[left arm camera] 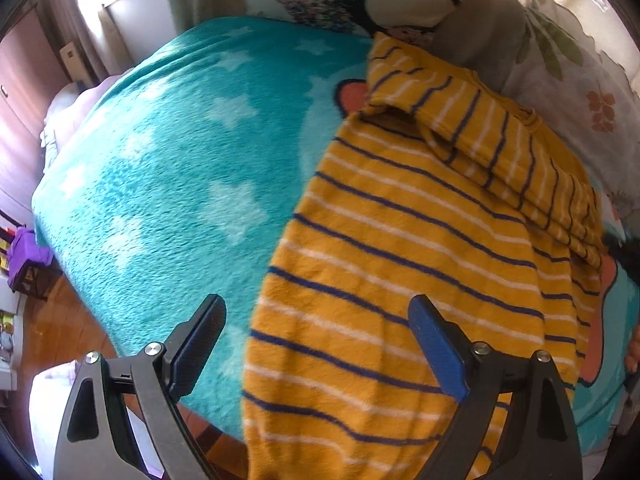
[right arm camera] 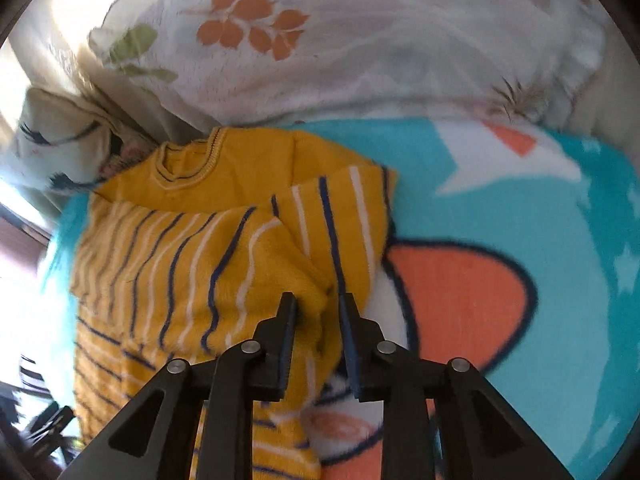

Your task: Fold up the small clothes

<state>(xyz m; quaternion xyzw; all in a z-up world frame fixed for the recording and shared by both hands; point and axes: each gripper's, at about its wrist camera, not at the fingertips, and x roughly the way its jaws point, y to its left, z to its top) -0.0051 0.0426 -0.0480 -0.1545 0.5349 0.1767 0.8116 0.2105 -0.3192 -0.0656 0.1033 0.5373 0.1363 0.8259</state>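
- Left wrist view: our left gripper (left arm camera: 316,312) has its jaws wide apart, holding nothing. Its 2 fingers straddle the lower body of the striped shirt (left arm camera: 392,272), which fills the centre and right of the frame on the teal blanket (left arm camera: 168,152) of the bed.
- In the upper right of this frame a sleeve (left arm camera: 460,120) lies folded over the body of the shirt.
- Right wrist view: our right gripper (right arm camera: 318,300) has its jaws nearly together on a bunched fold of the shirt at lower centre. We judge it clamped, though blur softens the contact.
- We judge the shirt light, soft and floppy, a fleecy knit that sags and creases wherever it is unsupported. It should not slip from the pads. We would take it at an edge, hem or shoulder seam, pinching both layers.
- Only the right view shows the neckline (right arm camera: 188,160) at upper left centre and the floral pillow (right arm camera: 360,40) above it.
- Only the left view shows the shirt's long lower body, the wooden floor (left arm camera: 52,328) and the bed's near edge.
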